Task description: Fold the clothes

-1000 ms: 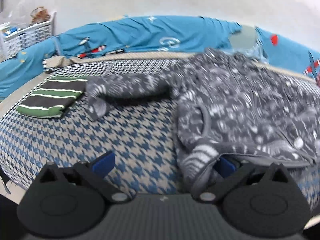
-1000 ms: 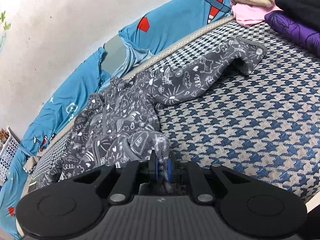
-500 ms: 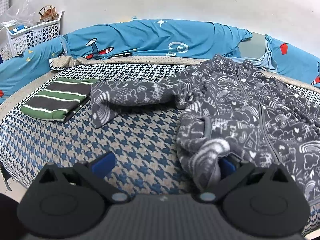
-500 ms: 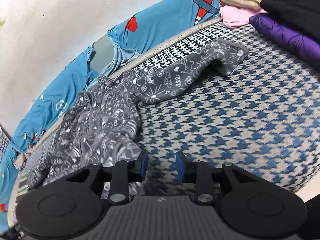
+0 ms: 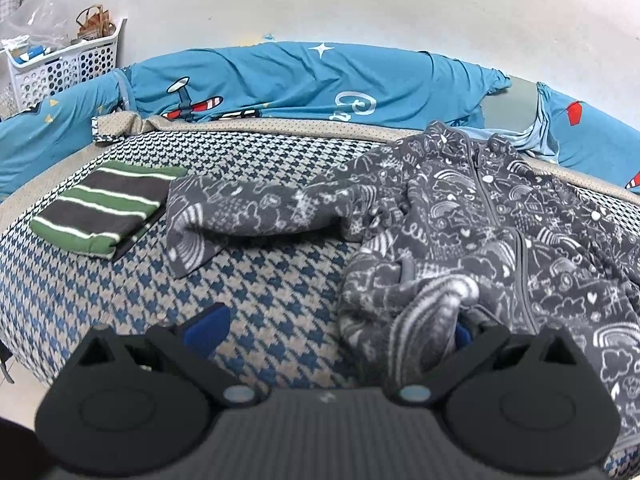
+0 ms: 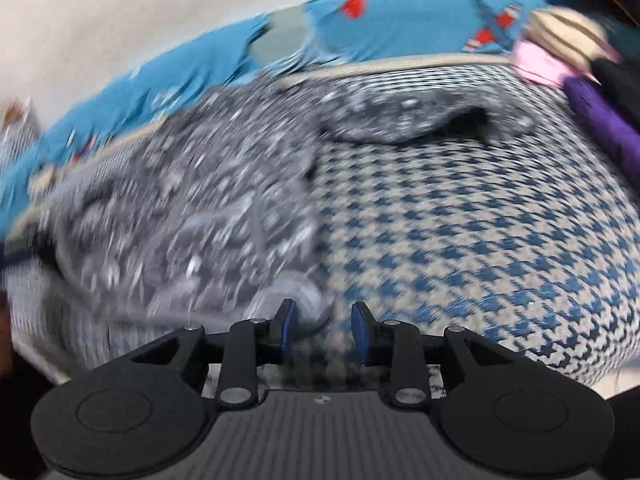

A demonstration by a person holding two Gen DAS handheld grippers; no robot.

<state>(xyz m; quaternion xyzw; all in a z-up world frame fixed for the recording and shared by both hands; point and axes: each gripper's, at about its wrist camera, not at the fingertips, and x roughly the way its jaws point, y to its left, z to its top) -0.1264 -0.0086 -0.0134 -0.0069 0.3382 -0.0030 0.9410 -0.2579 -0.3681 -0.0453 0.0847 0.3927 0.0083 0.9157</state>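
Your left gripper (image 5: 336, 334) hangs low over the near edge of the bed (image 5: 260, 280), its jaws spread wide. The left blue pad sits bare above the houndstooth cover, while the right pad is half buried under a bunched fold of the grey patterned fleece jacket (image 5: 480, 240). The cloth drapes over that one finger (image 5: 462, 334) only; nothing is pinched between the two.

The jacket lies face up across the right half of the bed in your left view, zip running down its middle, collar toward the blue printed sheet (image 5: 300, 76) along the wall. One sleeve stretches out flat to the left, its cuff ending just beside a folded green-and-black striped garment (image 5: 104, 208), close to it but whether they touch is unclear. A white laundry basket (image 5: 60, 68) stands in the far left corner.

Your right gripper (image 6: 322, 330) has a modest gap between its jaws, which opened within the last second and have let go of the cloth. The jacket's hem (image 6: 296, 300) lies just beyond the left pad, and no fabric is pressed between the pads. This view is heavily blurred. The other sleeve reaches toward a pile of clothes (image 6: 580, 68) at the far right: cream, pink, purple and black.
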